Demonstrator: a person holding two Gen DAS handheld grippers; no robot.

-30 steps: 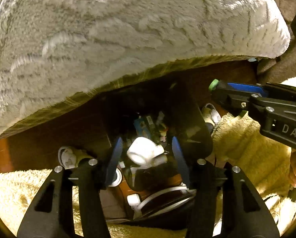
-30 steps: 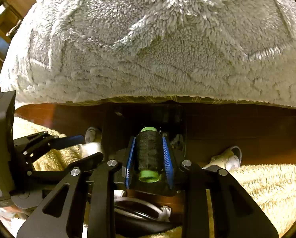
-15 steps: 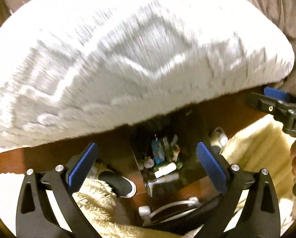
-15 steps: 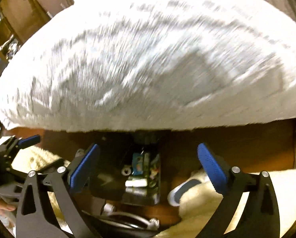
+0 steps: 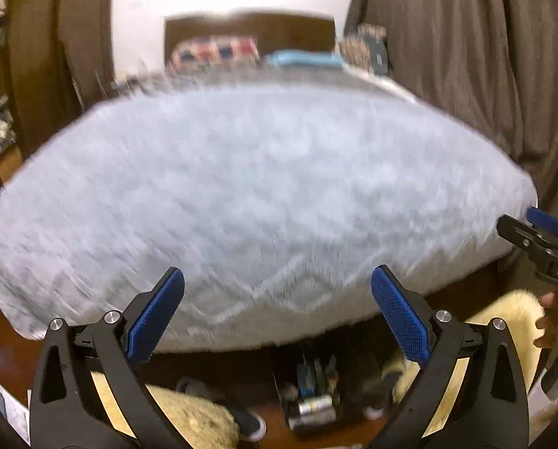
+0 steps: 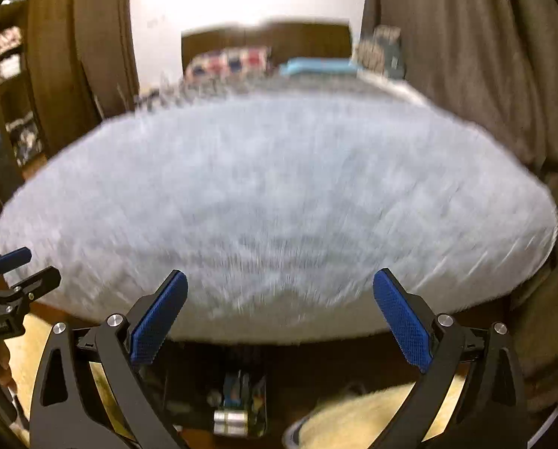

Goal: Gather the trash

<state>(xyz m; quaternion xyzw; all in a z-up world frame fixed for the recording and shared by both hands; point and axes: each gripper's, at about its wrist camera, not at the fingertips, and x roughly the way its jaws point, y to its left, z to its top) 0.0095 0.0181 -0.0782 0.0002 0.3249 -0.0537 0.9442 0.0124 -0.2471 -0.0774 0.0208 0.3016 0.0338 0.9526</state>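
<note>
Both wrist views are motion-blurred. Landmark: the black trash bin (image 5: 308,393) on the dark wood floor, at the foot of the bed with the grey fleece blanket (image 5: 256,202).

Left wrist view only: the right gripper's black frame and one blue pad at the far right edge, with fingers of the holding hand (image 5: 546,321) below it; a dark sneaker (image 5: 249,421) left of the bin. Right wrist view only: the left gripper's frame and blue pad at the far left edge, and a grey-soled shoe (image 6: 297,430) right of the bin (image 6: 237,400). Both views show cream fluffy rug on either side of the bin, and brown curtains, a headboard and pillows beyond the blanket.

Left gripper (image 5: 279,314): jaws spread wide, nothing between the blue pads, touching nothing, raised above the bin. Right gripper (image 6: 280,316): likewise wide apart, nothing held, above the bin.

Trash sits inside the bin: silvery cylinders and a blue packet, too blurred to name further.

Versus 1 s ago: the left gripper then clamped a white crumpled wad and the right a black spool with green ends, both over the bin; both were let go by 0.5 s ago. Since then both cameras have tilted up, so the bin has dropped to the bottom edge of each view.
</note>
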